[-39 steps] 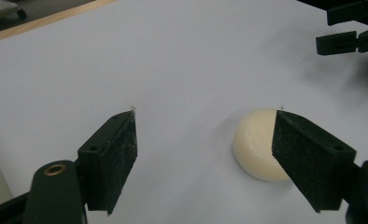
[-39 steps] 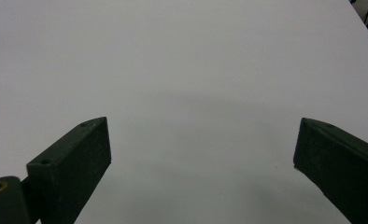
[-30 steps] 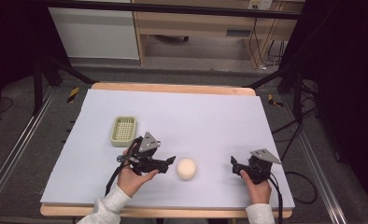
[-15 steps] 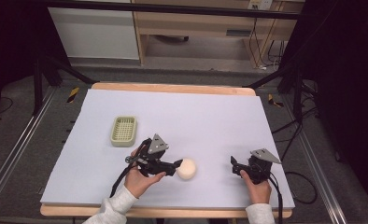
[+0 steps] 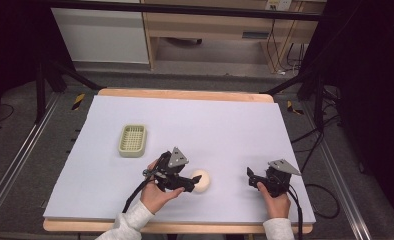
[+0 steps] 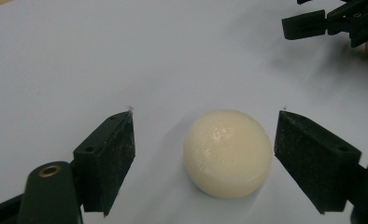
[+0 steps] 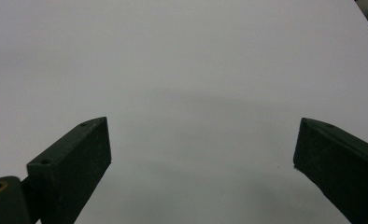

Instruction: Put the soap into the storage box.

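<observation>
A wooden worktop (image 5: 185, 94) is covered almost to its edges by a pale lilac sheet (image 5: 210, 125), plain and unmarked. Around the worktop a grey floor is seen, with black frame legs, trailing cables and, beyond the far edge, a pale wooden cabinet (image 5: 210, 30). No writing can be read anywhere (a small label on the cabinet is too blurred to make out).

A cream-coloured round ball (image 5: 201, 180) lies on the sheet near the worktop's front edge, a little left of its middle. The left tongs (image 5: 194, 184) are held around the ball by a hand (image 5: 157, 195) in a white sleeve; in the left gripper view the ball (image 6: 228, 151) is seen between the two spread jaws, apart from both pads.

To the right of the ball, well apart from it, the right tongs (image 5: 251, 177) are held low over the sheet, and in the right gripper view their jaws are spread wide over bare sheet.

A small pale green slatted tray (image 5: 132, 140) rests to the left of the ball and farther from the front edge.
</observation>
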`<state>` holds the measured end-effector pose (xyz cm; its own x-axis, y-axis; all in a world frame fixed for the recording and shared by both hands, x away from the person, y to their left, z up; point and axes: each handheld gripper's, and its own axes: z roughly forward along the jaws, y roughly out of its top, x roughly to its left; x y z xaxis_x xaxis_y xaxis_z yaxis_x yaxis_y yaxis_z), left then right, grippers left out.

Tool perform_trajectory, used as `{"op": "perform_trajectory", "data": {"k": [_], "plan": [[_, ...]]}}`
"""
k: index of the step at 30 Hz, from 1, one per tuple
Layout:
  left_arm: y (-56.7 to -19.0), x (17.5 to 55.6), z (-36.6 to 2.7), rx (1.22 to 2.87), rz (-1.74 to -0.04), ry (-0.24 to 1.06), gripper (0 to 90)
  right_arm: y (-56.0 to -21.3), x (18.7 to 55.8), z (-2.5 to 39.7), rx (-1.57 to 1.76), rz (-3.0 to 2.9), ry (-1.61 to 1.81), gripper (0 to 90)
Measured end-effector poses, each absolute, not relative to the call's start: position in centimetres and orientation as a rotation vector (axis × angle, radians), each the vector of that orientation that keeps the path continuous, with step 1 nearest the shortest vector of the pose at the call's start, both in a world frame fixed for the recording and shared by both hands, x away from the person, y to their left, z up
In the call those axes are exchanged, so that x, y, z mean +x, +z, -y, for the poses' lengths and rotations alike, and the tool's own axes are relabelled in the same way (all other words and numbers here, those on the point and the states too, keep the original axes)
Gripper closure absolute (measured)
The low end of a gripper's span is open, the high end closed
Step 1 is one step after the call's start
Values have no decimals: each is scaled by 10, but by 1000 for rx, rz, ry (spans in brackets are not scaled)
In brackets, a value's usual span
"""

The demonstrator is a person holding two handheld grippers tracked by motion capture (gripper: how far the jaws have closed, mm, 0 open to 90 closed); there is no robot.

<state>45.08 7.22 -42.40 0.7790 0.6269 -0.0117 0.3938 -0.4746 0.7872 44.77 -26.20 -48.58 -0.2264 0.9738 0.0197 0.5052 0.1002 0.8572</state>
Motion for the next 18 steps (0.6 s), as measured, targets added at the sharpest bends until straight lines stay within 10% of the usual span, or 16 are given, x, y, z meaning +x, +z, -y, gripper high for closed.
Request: {"op": "perform_trajectory", "data": {"k": [18], "plan": [[-434,454,-61,2171,-762,330,156,-486,448,262,1449,-1804,1035,45]]}}
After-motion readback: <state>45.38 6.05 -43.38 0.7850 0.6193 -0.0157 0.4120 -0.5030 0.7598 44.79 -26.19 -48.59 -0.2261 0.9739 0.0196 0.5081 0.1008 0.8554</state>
